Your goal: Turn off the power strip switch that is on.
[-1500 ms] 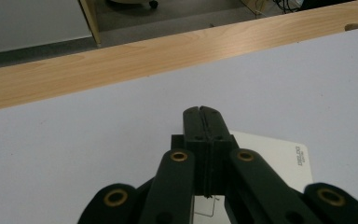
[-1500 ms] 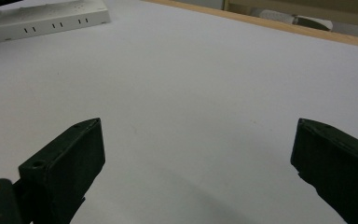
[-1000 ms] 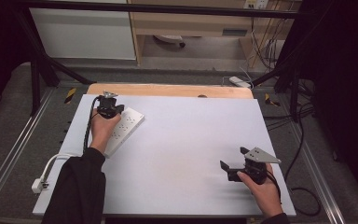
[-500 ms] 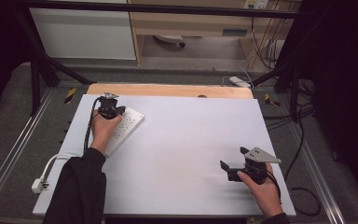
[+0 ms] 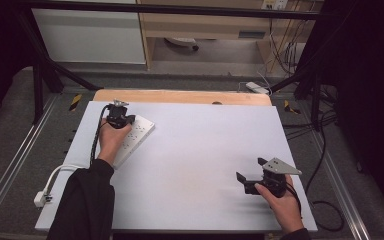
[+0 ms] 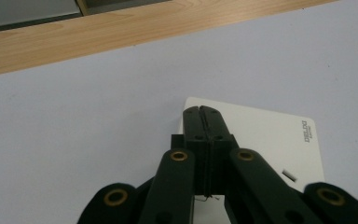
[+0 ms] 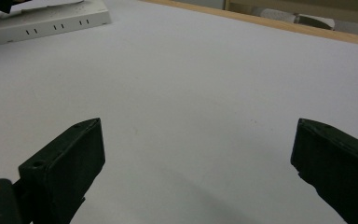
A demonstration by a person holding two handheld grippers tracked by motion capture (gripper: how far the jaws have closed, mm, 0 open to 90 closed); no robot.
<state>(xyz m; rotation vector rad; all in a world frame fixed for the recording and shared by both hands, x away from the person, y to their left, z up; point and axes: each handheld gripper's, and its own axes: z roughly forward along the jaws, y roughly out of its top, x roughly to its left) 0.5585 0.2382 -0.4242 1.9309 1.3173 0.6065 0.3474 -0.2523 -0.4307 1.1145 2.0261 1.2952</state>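
On the white worktop [image 5: 195,165], my left tool [image 6: 204,122], pressed together, rests over the flat white plastic power strip [image 6: 270,140]; my right tool [image 7: 196,158] stands spread.

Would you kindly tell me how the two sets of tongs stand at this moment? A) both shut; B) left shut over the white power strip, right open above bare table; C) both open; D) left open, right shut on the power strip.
B: the left tongs have their jaws pressed together over the end of the white power strip, while the right tongs stand wide apart above the bare table.
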